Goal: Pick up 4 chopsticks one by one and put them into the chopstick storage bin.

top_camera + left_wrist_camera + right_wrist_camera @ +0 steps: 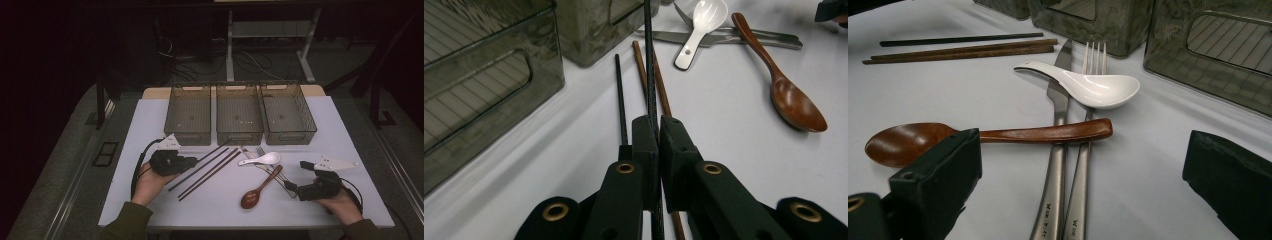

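On the white table [150, 130], before three mesh baskets [239, 117], cutlery lies.
My left claw [653, 131] is clenched on a black chopstick [649, 60], beside the brown chopsticks [659, 90]; my right claw [1083, 175] stands released around the steel knife [1055, 165] and fork [1083, 175].

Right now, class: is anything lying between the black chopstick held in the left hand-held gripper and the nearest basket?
Nothing visible does. The left hand-held gripper is shut on the black chopstick, and only bare table separates it from the nearest basket.
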The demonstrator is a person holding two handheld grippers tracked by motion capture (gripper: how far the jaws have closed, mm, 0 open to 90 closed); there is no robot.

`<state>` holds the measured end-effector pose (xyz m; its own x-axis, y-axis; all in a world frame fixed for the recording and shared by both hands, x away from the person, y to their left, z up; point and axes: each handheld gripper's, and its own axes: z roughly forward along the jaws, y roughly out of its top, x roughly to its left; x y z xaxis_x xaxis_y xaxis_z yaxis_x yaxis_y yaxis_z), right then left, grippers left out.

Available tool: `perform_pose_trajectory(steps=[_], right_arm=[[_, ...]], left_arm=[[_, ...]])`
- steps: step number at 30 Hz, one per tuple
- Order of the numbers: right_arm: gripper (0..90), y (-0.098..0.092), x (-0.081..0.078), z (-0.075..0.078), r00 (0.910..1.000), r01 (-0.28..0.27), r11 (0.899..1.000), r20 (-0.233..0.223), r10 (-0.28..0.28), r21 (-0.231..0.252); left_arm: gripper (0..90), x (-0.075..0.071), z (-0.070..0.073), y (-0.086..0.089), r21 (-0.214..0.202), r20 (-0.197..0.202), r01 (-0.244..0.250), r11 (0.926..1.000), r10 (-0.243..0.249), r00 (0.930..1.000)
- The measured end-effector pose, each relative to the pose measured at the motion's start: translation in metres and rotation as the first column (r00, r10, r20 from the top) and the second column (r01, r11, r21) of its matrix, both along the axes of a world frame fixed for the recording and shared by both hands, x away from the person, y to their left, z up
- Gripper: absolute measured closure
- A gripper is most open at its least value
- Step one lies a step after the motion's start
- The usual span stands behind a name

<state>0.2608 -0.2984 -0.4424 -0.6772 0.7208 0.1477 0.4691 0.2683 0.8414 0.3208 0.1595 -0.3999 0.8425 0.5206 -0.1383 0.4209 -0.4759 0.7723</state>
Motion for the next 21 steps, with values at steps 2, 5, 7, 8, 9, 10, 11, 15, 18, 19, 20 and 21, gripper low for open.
perform_pose_trajectory(steps=[2, 5, 7, 8, 9, 10, 11, 15, 18, 19, 20, 21], right_arm=[[2.1, 0.0, 0.0, 0.0, 1.0, 0.0, 1.0, 0.001, 0.0, -0.001], [2.1, 0.0, 0.0, 0.0, 1.0, 0.001, 1.0, 0.0, -0.001, 0.002], [2.1, 0.0, 0.0, 0.0, 1.0, 0.003, 1.0, 0.0, -0.003, 0.002], [2.1, 0.0, 0.0, 0.0, 1.0, 0.003, 1.0, 0.0, -0.003, 0.002], [2.1, 0.0, 0.0, 0.0, 1.0, 0.004, 1.0, 0.0, -0.004, 0.001], [2.1, 0.0, 0.0, 0.0, 1.0, 0.007, 1.0, -0.001, -0.007, 0.001], [2.1, 0.0, 0.0, 0.0, 1.0, 0.008, 1.0, -0.002, -0.008, 0.001], [2.1, 0.0, 0.0, 0.0, 1.0, 0.007, 1.0, -0.002, -0.007, -0.002], [2.1, 0.0, 0.0, 0.0, 1.0, 0.009, 1.0, -0.002, -0.009, -0.004], [2.1, 0.0, 0.0, 0.0, 1.0, 0.009, 1.0, -0.002, -0.009, -0.004], [2.1, 0.0, 0.0, 0.0, 1.0, 0.008, 1.0, -0.001, -0.008, -0.006], [2.1, 0.0, 0.0, 0.0, 1.0, 0.008, 1.0, 0.0, -0.008, -0.005]], left_arm=[[84.8, 0.001, 0.002, 0.0, -0.007, 0.002, -0.001, 1.0, 0.001, 1.0], [84.8, 0.004, 0.005, 0.0, -0.014, 0.005, -0.005, 0.9999, 0.005, 1.0], [84.8, 0.005, 0.007, -0.001, -0.015, 0.011, -0.004, 0.9999, 0.004, 0.9999], [84.8, 0.005, 0.008, -0.001, -0.023, 0.012, -0.008, 0.9997, 0.009, 0.9999], [84.9, 0.006, 0.009, -0.002, -0.018, 0.016, -0.002, 0.9998, 0.003, 0.9999], [84.9, 0.006, 0.01, -0.002, -0.021, 0.017, -0.002, 0.9998, 0.002, 0.9999], [84.9, 0.007, 0.011, -0.003, -0.023, 0.018, 0.001, 0.9997, 0.0, 0.9998], [84.8, 0.01, 0.013, -0.004, -0.027, 0.022, 0.002, 0.9996, -0.001, 0.9997], [84.8, 0.013, 0.016, -0.004, -0.027, 0.028, 0.0, 0.9996, 0.0, 0.9996], [84.8, 0.013, 0.016, -0.004, -0.027, 0.028, 0.0, 0.9996, 0.0, 0.9996], [84.8, 0.014, 0.017, -0.004, -0.027, 0.029, 0.0, 0.9996, 0.001, 0.9996], [84.8, 0.015, 0.017, -0.004, -0.03, 0.03, -0.002, 0.9995, 0.003, 0.9995]])
